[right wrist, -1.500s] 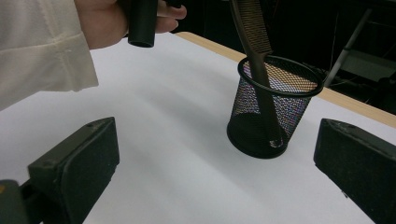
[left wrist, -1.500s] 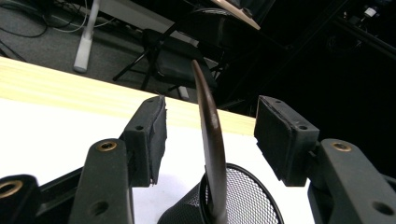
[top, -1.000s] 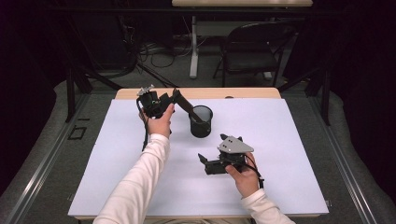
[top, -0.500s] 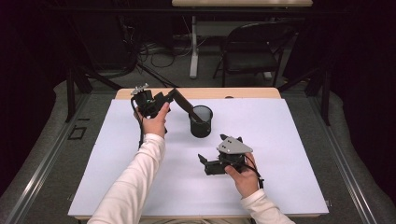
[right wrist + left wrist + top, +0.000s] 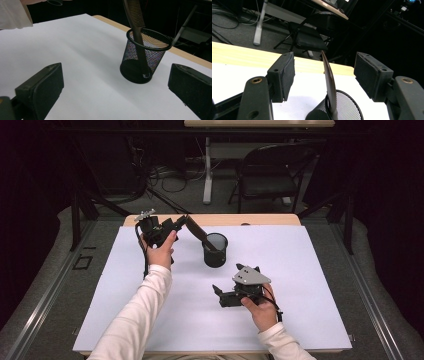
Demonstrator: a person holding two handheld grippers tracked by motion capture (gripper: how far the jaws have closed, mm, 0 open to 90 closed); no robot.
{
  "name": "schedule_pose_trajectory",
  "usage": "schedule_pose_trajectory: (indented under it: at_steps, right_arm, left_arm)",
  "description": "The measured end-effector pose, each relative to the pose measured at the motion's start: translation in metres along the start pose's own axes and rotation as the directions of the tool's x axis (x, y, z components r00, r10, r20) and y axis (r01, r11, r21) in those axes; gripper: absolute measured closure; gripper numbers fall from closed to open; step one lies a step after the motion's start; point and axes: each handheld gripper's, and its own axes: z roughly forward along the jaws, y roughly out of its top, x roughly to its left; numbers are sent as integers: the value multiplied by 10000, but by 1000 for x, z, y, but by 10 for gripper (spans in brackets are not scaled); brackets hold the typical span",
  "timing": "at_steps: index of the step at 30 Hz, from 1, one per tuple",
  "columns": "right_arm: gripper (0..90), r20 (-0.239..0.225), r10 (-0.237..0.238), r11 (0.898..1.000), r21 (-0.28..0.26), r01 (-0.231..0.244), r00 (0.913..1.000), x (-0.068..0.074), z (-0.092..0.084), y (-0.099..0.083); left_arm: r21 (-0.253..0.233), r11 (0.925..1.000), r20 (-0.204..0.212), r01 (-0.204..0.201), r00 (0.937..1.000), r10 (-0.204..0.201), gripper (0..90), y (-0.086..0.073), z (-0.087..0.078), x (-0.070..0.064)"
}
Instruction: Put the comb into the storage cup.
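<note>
**No readable text**

No lettering, label, brand, number or sign can be read in any of the three views. The mesh cup, the comb and the white table cover are plain. Marks on the far floor are too small to make out.

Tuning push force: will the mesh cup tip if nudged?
Probably. The cup looks light, being open mesh, and the comb leans well above its rim, so weight sits high. Its flat round base may let it slide first on the white sheet.
</note>
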Motion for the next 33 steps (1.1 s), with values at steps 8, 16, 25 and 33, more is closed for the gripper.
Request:
schedule_pose_trajectory:
  at_steps: [8,16,25,33]
  right_arm:
    - [1,21,-3,10000,-4,3,10000,0,0,0]
    - [1,3,-28,10000,8,28,10000,1,0,0]
    - [1,27,-40,10000,40,40,10000,1,1,0]
    - [1,36,-51,10000,44,51,10000,1,1,0]
  left_arm:
    - [101,9999,-197,-76,9998,78,341,2,-8,3]
    - [259,9995,-519,-184,9985,198,340,4,-18,8]
    - [364,9985,-580,-420,9973,441,316,3,-28,11]
    - [412,9973,-284,-603,9977,615,240,4,-38,6]
